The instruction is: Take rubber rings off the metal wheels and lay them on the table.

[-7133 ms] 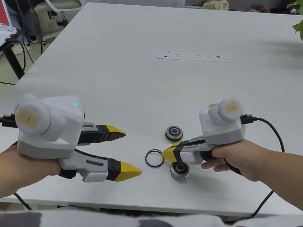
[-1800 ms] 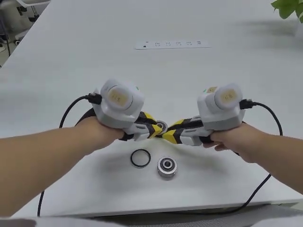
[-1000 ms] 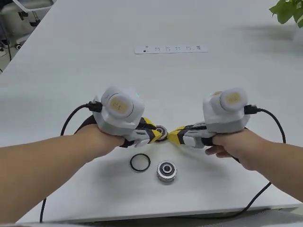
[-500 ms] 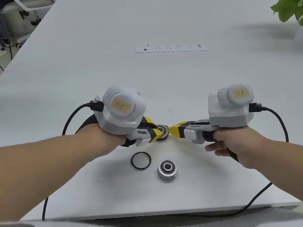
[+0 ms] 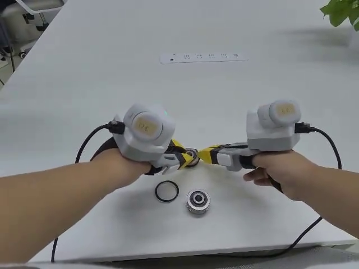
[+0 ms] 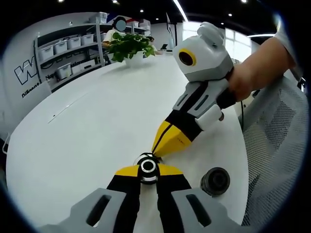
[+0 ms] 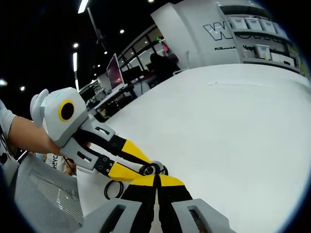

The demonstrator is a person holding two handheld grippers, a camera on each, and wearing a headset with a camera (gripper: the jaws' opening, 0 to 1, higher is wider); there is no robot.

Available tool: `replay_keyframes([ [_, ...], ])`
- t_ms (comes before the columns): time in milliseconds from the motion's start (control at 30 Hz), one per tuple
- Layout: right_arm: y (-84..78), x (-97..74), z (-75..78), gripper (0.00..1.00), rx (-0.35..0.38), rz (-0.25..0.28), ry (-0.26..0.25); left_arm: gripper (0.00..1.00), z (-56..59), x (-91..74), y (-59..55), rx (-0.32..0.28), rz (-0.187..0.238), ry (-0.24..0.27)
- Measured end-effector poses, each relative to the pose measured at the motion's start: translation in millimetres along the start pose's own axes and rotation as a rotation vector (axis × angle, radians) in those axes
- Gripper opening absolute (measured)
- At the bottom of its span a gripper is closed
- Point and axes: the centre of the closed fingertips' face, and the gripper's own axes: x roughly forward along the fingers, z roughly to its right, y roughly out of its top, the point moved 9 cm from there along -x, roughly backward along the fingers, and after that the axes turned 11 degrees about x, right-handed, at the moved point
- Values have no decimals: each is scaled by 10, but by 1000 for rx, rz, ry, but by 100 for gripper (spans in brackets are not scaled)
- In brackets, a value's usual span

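My left gripper (image 5: 187, 159) (image 6: 147, 171) is shut on a small metal wheel (image 5: 192, 157) (image 6: 147, 166) and holds it just above the white table. My right gripper (image 5: 202, 154) (image 7: 156, 178) comes in from the right with its jaws pressed together. Its yellow tips pinch the black rubber ring (image 7: 164, 170) at the wheel's rim. A loose rubber ring (image 5: 166, 191) (image 7: 113, 190) lies flat on the table below the left gripper. Next to it rests a second metal wheel (image 5: 198, 200) (image 6: 215, 180).
The white table (image 5: 185, 95) stretches far ahead, with a flush socket strip (image 5: 203, 57) in its middle. Black cables trail from both grippers across the near edge. A potted plant (image 6: 127, 46) stands at the far right corner. Shelves with bins (image 6: 68, 48) line the wall.
Over the last second the right gripper rose slightly and shifted right while its tips stayed at the wheel held by the left gripper. The loose ring and the second wheel have not moved.
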Motion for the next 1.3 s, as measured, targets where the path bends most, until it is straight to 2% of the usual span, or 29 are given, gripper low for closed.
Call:
replay_keyframes([
  [300, 13, 32, -63, 0, -9, 11, 51, 7, 15, -3, -2, 4, 6, -6],
  [467, -7, 23, -49, 0, -1, 11, 52, 7, 13, -4, -3, 3, 9, -7],
  [800, -37, -16, -122, 0, -10, 13, 40, 8, 19, -4, 3, -5, 6, -2],
  [900, -30, -28, -123, 0, -8, 16, 41, 9, 29, -23, 14, 25, -1, -10],
  [967, -25, -34, -124, 0, -7, 17, 43, 11, 37, -42, 21, 24, 6, -24],
  [1300, 15, -83, -108, 0, 5, 33, 59, 17, 36, -229, 53, -12, 60, -25],
])
